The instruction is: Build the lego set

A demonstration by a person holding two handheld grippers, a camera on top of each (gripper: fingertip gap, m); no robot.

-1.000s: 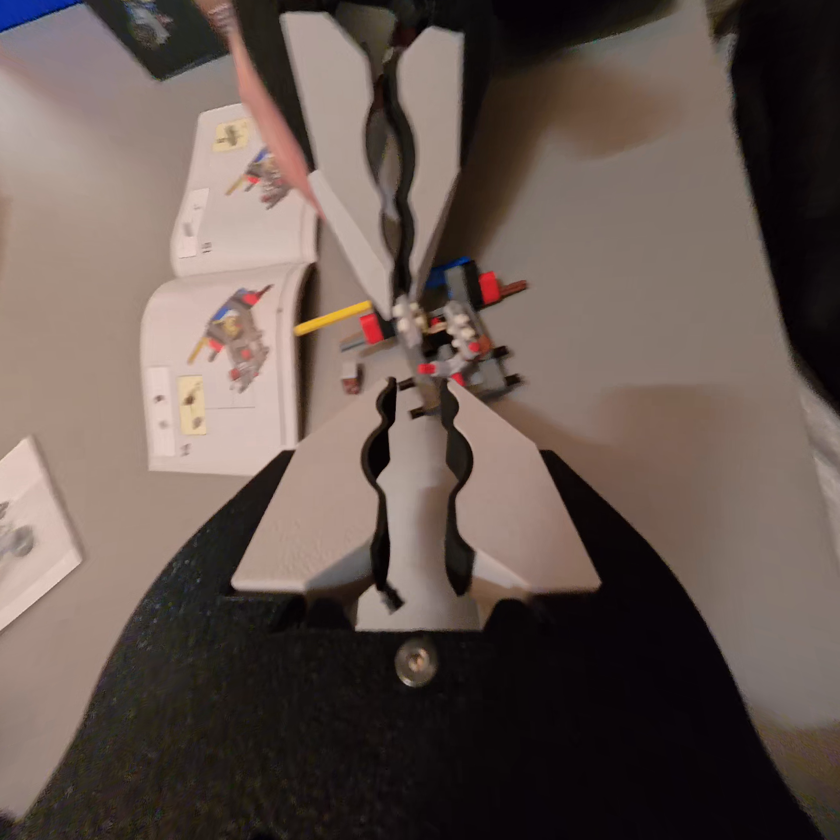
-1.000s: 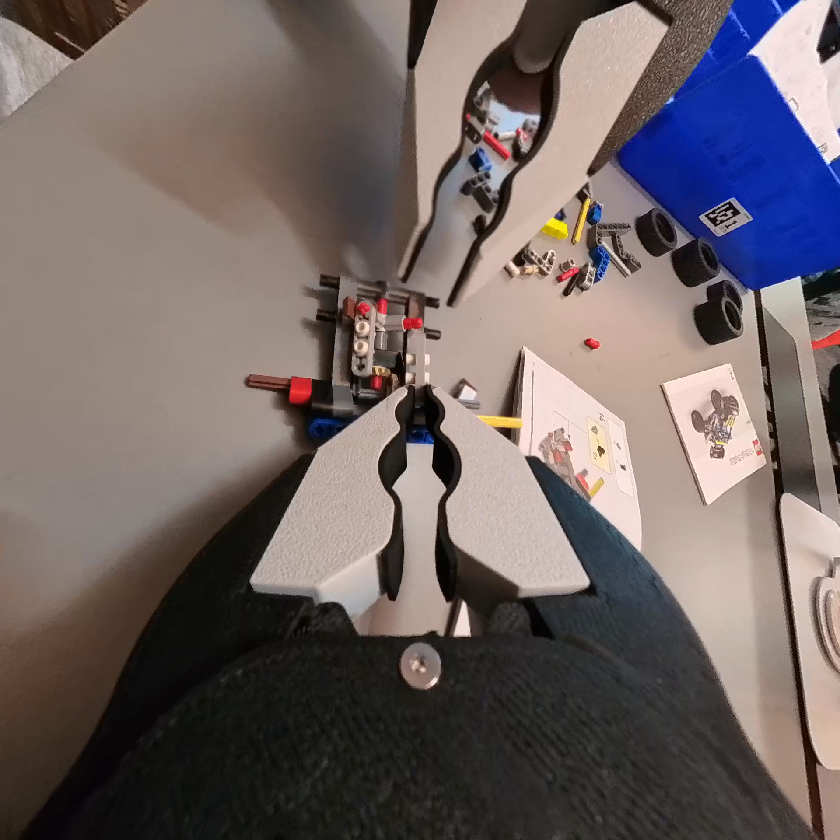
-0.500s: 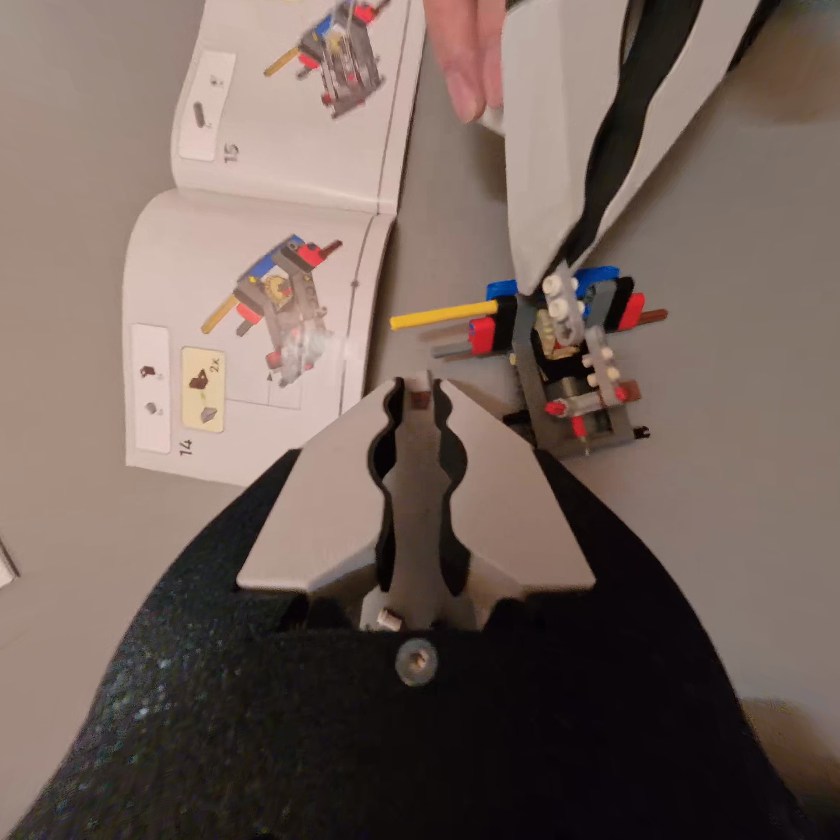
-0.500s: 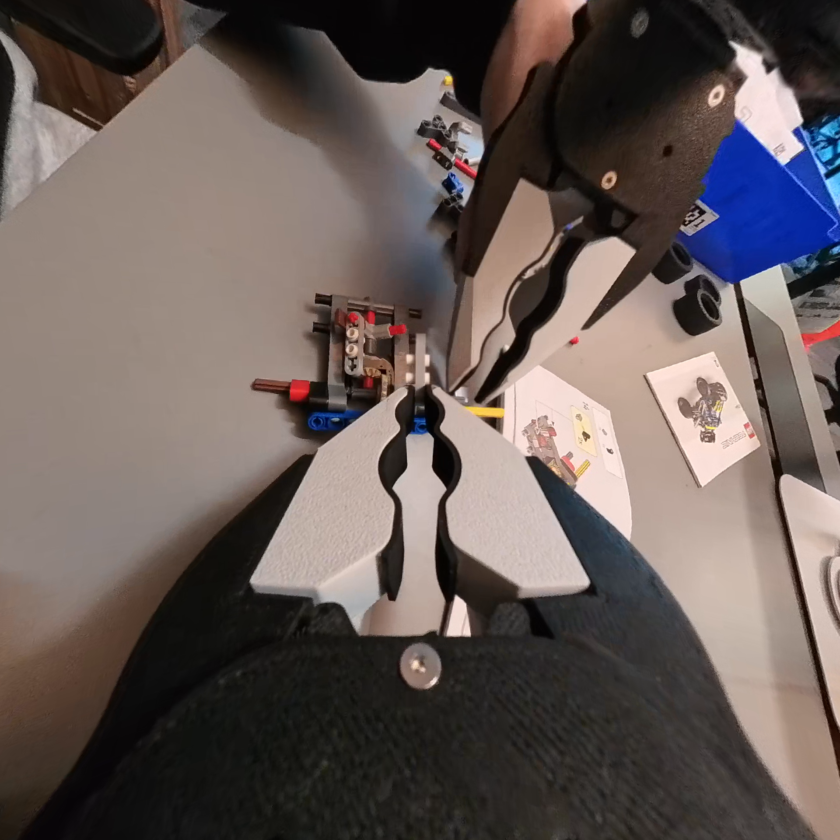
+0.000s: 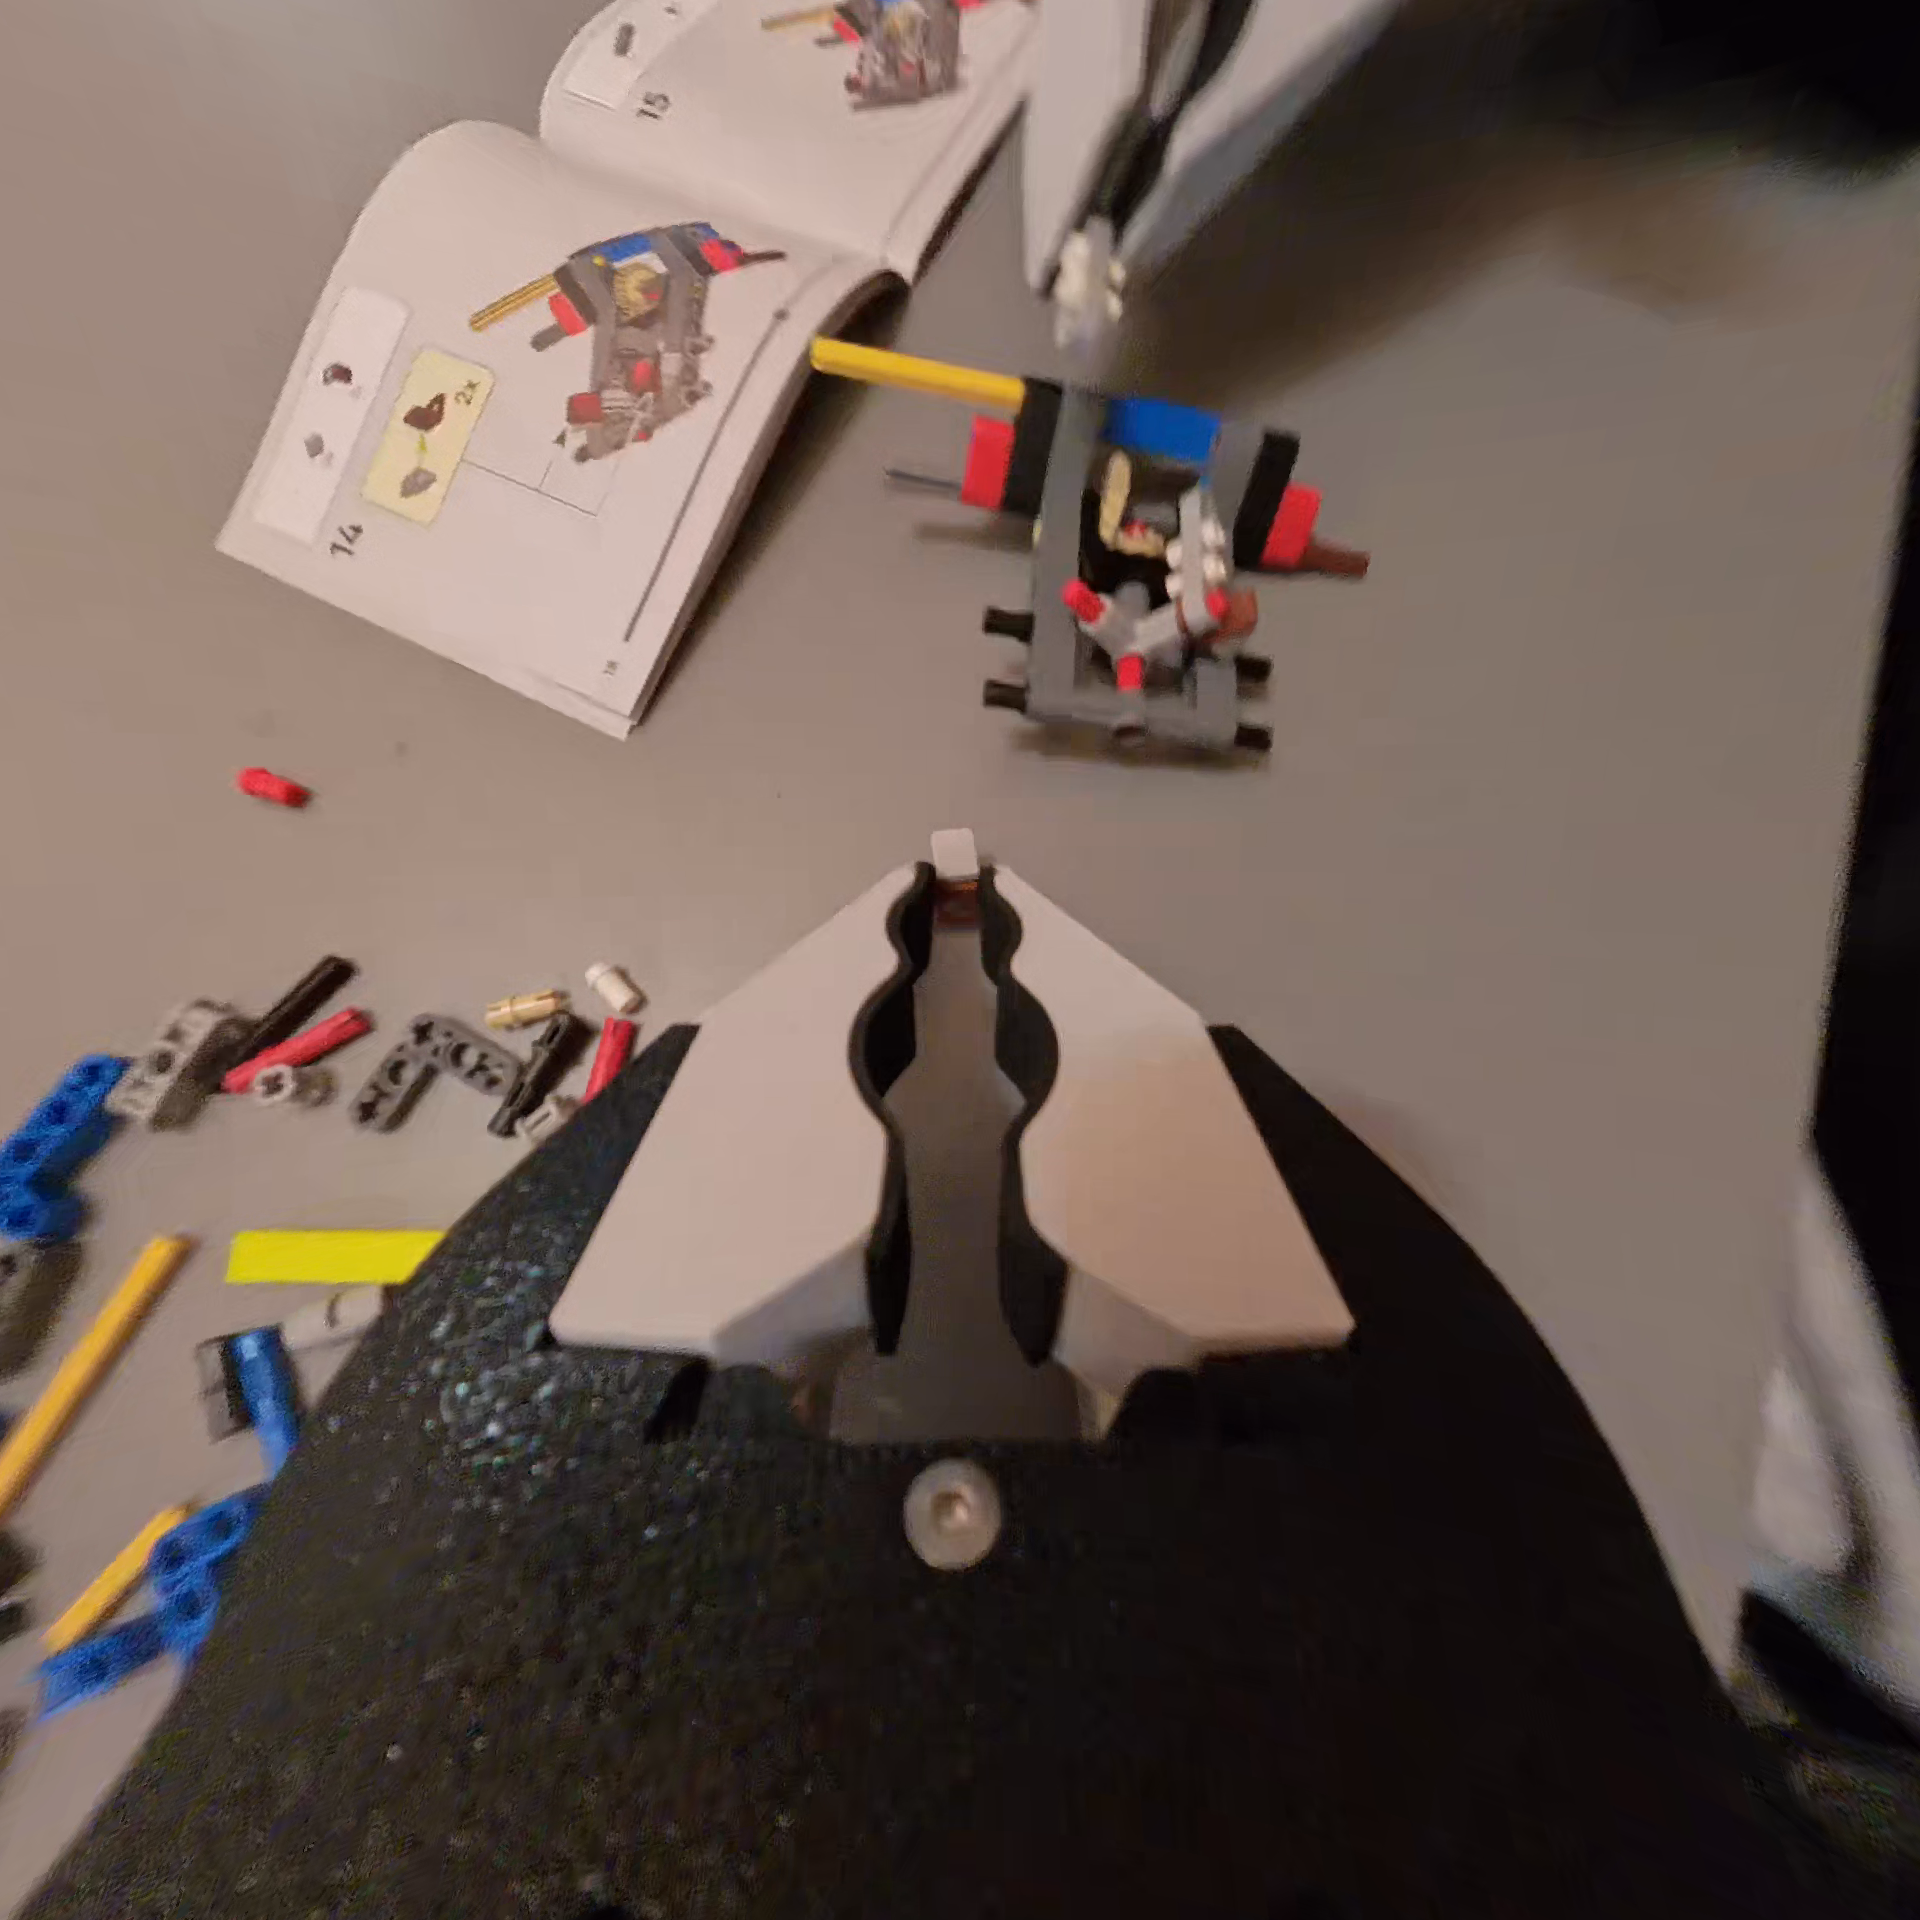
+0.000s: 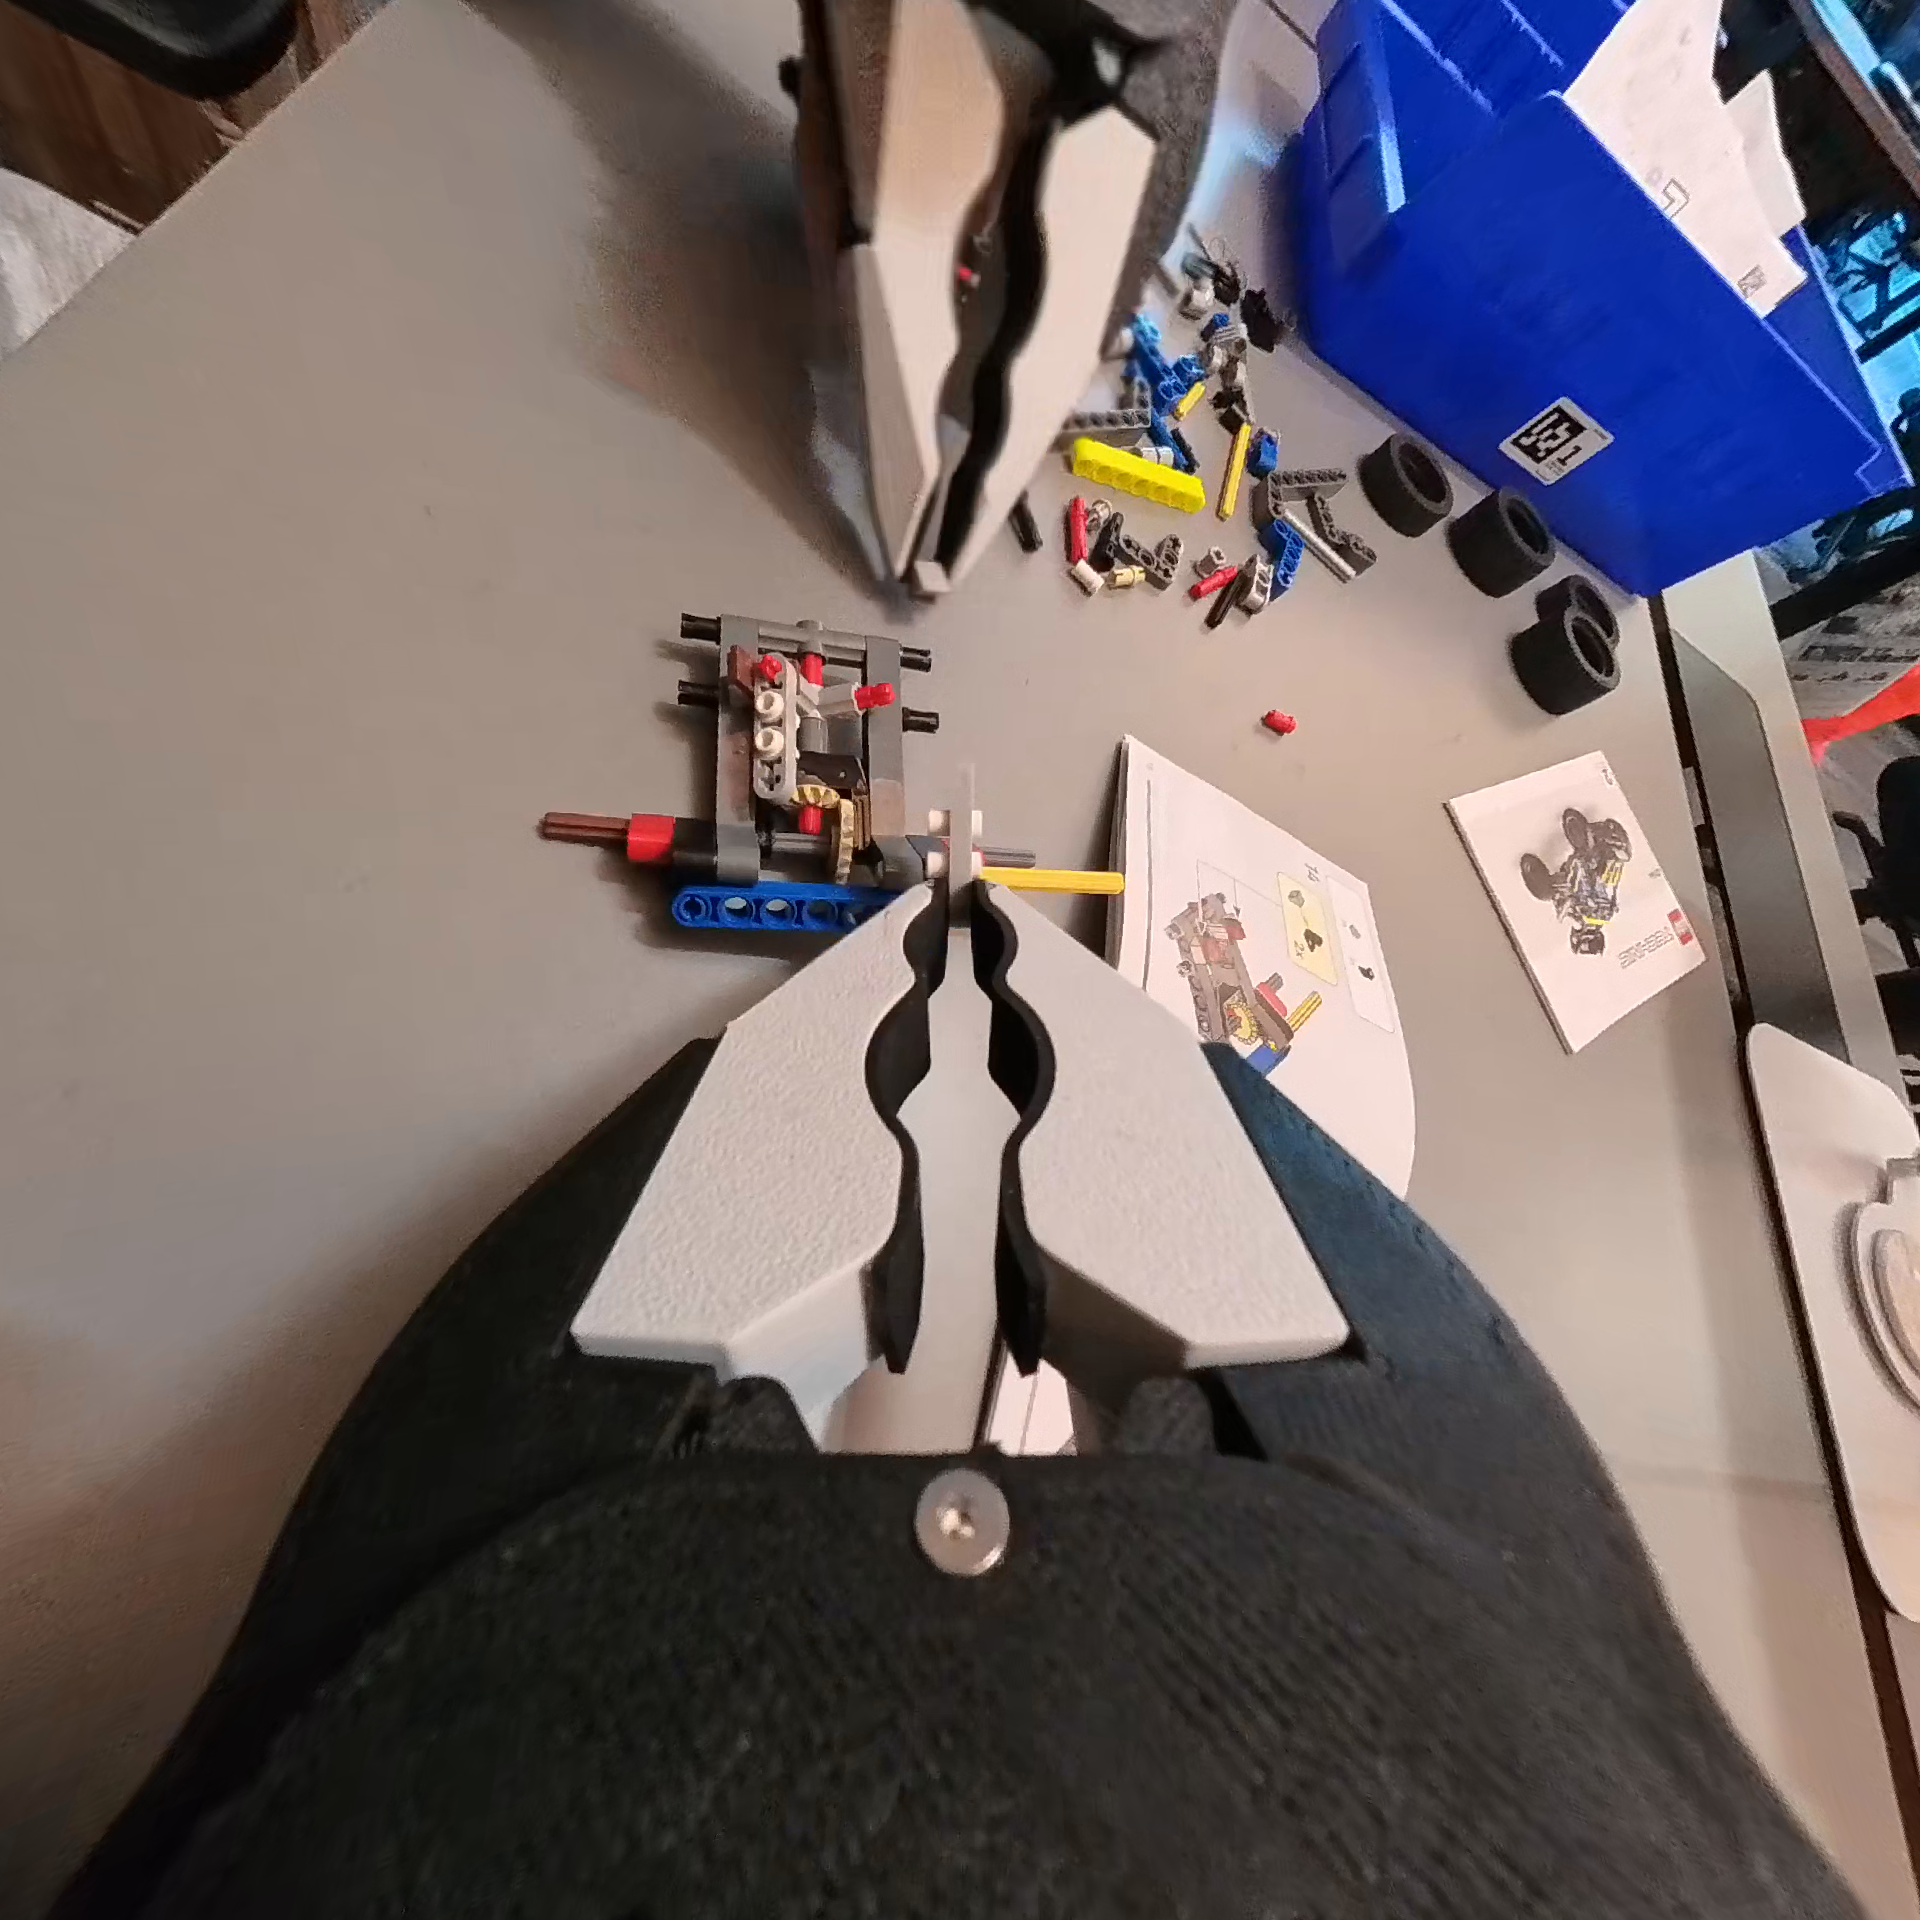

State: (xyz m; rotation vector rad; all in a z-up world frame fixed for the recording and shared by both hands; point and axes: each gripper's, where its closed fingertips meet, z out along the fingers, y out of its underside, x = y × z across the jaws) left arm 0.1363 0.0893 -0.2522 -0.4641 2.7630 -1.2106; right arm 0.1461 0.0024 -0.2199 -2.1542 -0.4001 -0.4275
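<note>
The partly built lego frame (image 5: 1132, 561) lies on the grey table, dark grey with red pins, a blue beam and a yellow axle; it also shows in the right wrist view (image 6: 800, 758). My left gripper (image 5: 954, 878) is shut on a small grey and brown piece (image 5: 954, 852), held short of the frame. It appears at the top of the right wrist view (image 6: 928, 566). My right gripper (image 6: 958, 883) is shut on a thin light grey beam with white pins (image 6: 964, 826), above the frame's near end. It appears blurred in the left wrist view (image 5: 1086, 270).
An open instruction booklet (image 5: 540, 416) lies beside the frame, also in the right wrist view (image 6: 1268, 935). Loose parts (image 6: 1195, 499) lie in a pile, with a lone red pin (image 6: 1279, 721). Black tires (image 6: 1496, 540), a blue bin (image 6: 1558, 312) and a leaflet (image 6: 1569, 894) lie beyond.
My left gripper closed on the small piece that lay beside the frame and pulled back with it. My right gripper drew away from the frame with the light grey beam.
</note>
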